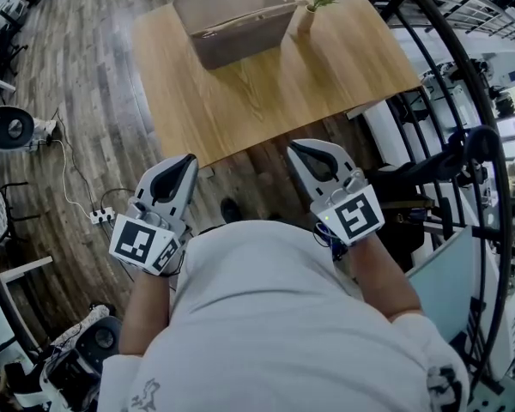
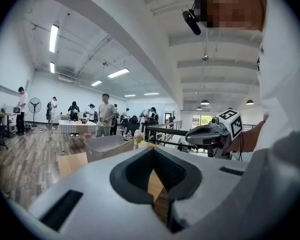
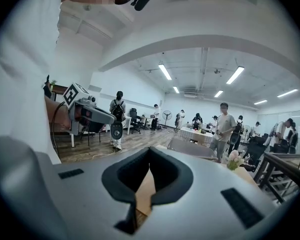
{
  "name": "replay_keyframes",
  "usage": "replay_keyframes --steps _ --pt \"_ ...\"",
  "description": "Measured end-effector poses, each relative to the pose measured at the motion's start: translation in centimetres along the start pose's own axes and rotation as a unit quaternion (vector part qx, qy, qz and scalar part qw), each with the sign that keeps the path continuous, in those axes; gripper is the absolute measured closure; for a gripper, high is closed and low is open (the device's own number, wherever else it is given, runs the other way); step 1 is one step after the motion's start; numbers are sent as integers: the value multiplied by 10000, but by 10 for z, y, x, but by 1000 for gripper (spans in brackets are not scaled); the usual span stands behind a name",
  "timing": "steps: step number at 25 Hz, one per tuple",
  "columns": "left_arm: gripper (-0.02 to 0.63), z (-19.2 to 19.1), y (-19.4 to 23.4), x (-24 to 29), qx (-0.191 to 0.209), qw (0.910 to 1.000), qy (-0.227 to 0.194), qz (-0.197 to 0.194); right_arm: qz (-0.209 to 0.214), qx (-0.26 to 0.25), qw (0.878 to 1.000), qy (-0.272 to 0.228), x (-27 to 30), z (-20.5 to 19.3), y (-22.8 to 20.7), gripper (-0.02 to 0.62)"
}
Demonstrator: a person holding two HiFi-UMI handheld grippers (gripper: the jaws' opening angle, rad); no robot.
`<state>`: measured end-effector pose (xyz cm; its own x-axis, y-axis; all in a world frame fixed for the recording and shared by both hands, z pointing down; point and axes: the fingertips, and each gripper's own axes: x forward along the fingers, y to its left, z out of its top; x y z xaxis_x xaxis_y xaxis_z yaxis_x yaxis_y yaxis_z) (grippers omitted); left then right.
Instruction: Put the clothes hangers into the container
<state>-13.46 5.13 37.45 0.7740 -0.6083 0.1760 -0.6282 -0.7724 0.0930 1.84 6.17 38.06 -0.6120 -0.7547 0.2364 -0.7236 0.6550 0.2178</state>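
Observation:
A grey open container (image 1: 236,15) stands at the far side of the wooden table (image 1: 266,93); it also shows as the container (image 2: 107,146) in the left gripper view and the container (image 3: 190,148) in the right gripper view. No clothes hanger appears in any view. My left gripper (image 1: 189,159) and right gripper (image 1: 293,147) are held close to the body, short of the table's near edge, pointing toward it. The left gripper (image 2: 152,149) has its jaws together with nothing between them, and so does the right gripper (image 3: 149,150).
A small vase of pink flowers (image 1: 313,7) stands beside the container's right side. A black curved railing (image 1: 463,118) runs along the right. A power strip (image 1: 101,216) and cable lie on the floor to the left. Several people (image 2: 106,115) stand far back in the room.

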Motion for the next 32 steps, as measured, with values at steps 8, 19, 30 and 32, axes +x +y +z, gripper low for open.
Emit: replay_keyframes --steps 8,19,30,32 --pt "600 -2 -44 3 86 9999 30 116 -10 103 9999 -7 -47 -12 3 589" --pt "600 -6 -93 1 125 9999 70 42 -11 122 9999 78 -98 -22 14 589" --pt "600 -13 -130 9 136 9998 74 -90 -173 279 9994 147 -145 -44 19 589" --pt "600 -15 -135 10 119 9998 77 -111 -174 287 9993 191 -150 -49 21 589"
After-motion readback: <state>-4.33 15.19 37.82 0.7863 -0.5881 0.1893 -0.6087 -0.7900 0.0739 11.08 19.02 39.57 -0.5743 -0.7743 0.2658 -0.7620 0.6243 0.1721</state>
